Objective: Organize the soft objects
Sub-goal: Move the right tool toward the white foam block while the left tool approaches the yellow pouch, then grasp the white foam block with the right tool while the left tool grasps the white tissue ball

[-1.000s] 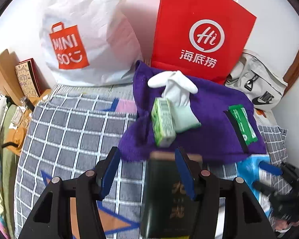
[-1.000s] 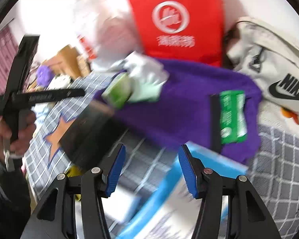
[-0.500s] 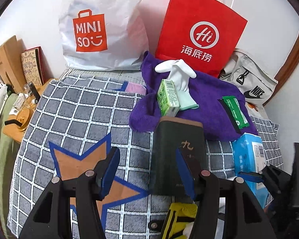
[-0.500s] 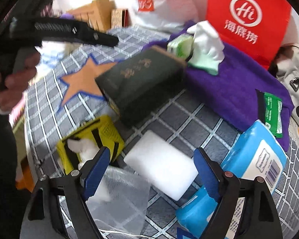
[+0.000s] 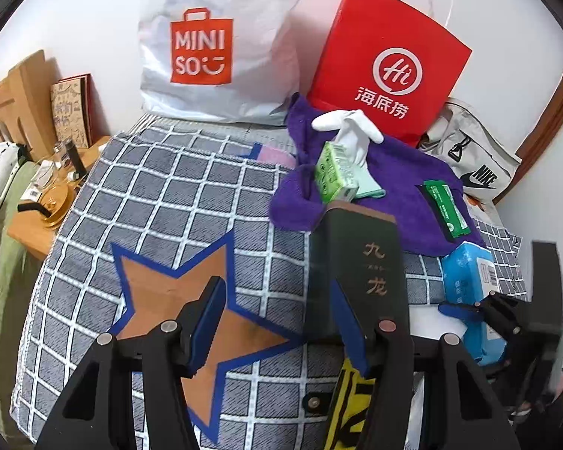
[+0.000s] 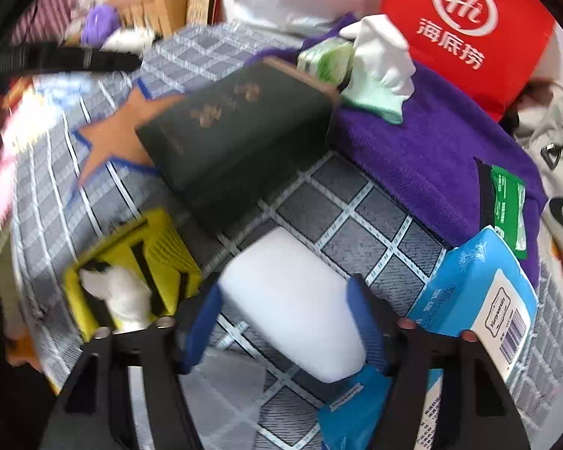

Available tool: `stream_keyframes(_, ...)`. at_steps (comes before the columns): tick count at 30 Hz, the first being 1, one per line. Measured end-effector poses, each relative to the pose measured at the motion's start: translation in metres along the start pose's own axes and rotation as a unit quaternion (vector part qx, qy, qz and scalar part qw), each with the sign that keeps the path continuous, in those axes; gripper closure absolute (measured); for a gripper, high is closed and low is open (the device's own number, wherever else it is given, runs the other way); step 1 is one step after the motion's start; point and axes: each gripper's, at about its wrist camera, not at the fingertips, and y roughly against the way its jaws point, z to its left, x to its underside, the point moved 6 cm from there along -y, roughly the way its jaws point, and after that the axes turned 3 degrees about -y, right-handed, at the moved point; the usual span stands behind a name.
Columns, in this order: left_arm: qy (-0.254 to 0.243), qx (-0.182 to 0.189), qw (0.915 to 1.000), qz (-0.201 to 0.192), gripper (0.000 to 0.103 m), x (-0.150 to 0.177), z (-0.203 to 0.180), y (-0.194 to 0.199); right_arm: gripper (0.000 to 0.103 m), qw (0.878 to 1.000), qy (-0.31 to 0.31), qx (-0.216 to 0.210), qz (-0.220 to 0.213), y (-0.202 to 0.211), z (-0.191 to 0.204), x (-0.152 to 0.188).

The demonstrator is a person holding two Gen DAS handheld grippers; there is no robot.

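So the white rectangular foam block [image 6: 292, 300] is lying flat on the grey checked blanket with the orange star [image 5: 161, 202], and the right gripper [image 6: 285, 322] has its blue-padded jaws spread wide on either side of it; can't tell if the pads are actually touching it. Just beyond the block sits the dark green box with gold characters [image 6: 236, 131]. Right of the block is the blue tissue pack [image 6: 480, 288], left of it the yellow mesh pouch [image 6: 142, 262] with something white poking out. Behind the block, past the box, is the purple towel [image 6: 431, 138] with a white glove [image 6: 383, 56] on it. The left gripper [image 5: 277, 322] is wide open over the star, holding nothing
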Motion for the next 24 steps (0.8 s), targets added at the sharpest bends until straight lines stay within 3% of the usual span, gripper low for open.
stream_keyframes(9, 0.010, -0.002, 0.9999, 0.011, 0.048, 0.021, 0.004, 0.006, 0.060, 0.997, -0.051, -0.034, -0.035, 0.026, 0.003, 0.003)
stream_keyframes(18, -0.012, -0.003, 0.9996, 0.027, 0.048, 0.056, -0.012, 0.013, 0.062, 0.986, -0.114, -0.069, -0.099, 0.063, 0.003, 0.011)
stream_keyframes(24, -0.037, 0.030, 0.9985, 0.026, 0.048, 0.080, -0.039, 0.021, 0.062, 0.974, -0.160, -0.094, -0.131, 0.092, 0.005, 0.041)
